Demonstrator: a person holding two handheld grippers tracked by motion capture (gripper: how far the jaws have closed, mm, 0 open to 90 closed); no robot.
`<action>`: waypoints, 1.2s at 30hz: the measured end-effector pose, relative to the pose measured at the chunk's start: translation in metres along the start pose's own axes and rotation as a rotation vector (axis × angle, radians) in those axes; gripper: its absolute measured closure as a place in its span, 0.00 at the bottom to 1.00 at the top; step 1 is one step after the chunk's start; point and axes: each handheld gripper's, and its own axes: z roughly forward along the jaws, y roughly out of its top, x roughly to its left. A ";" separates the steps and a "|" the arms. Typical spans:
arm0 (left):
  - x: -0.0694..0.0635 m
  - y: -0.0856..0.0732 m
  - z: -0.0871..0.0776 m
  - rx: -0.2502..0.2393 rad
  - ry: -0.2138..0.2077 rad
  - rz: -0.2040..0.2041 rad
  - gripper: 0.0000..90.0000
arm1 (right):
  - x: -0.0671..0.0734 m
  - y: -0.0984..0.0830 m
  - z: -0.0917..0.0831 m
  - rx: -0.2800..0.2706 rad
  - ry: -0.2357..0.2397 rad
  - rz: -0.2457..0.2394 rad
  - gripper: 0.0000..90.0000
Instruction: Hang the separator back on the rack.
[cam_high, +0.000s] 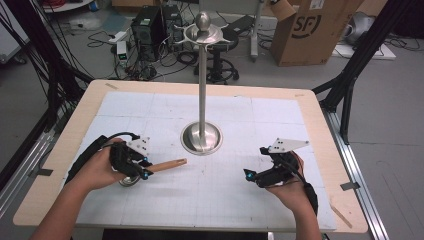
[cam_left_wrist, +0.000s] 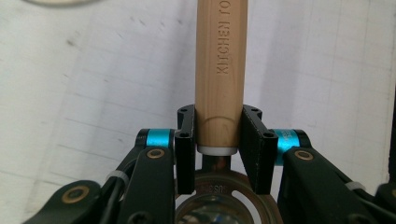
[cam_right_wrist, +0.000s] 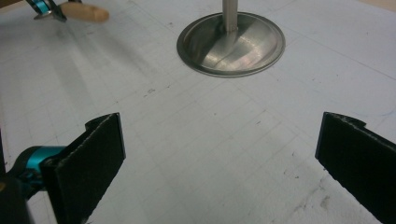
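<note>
Two grippers sit over the near half of the bench (cam_high: 60, 165), each held in one of the person's hands. Left gripper (cam_high: 145, 169): fingers (cam_left_wrist: 254, 148) pinch the base of a wooden handle (cam_left_wrist: 220, 70) from both sides, just above its white collar. Handle carries stamped lettering reading "KITCHEN TO…", the rest running out of the left gripper view. Below the fingers, close to the camera, a round metal head with a slotted rim is joined to the handle; what kind of utensil it is cannot be told. In the high view the handle points toward bench centre, roughly level, with the metal head (cam_high: 128, 181) under the hand, near the left front of the white gridded mat (cam_high: 250, 200). Whether the head touches the mat cannot be told.

Right gripper (cam_high: 252, 176): fingers (cam_right_wrist: 95, 154) spread wide, nothing between them, bare mat under them. It is at the right front of the mat, well apart from the left gripper and pointing toward it.

Farther out, mid-mat: metal stand (cam_high: 202, 90) with a round dished base (cam_right_wrist: 231, 44), a tall thin post, and a hooked crown topped by a ball. The handle tip is near the base, not touching.

Beyond the bench: floor with cables, dark equipment boxes and a cardboard box (cam_high: 315, 30).
</note>
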 end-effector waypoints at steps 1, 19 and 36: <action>0.000 -0.001 -0.003 -0.031 -0.011 -0.017 0.77 | 0.000 0.000 0.000 0.002 -0.002 0.000 0.00; 0.003 0.011 -0.052 -0.360 -0.034 -0.071 0.77 | 0.000 0.000 0.002 0.003 0.002 -0.008 0.00; 0.007 0.035 -0.094 -0.570 0.018 -0.099 0.77 | 0.001 0.001 0.002 0.004 0.004 -0.005 0.00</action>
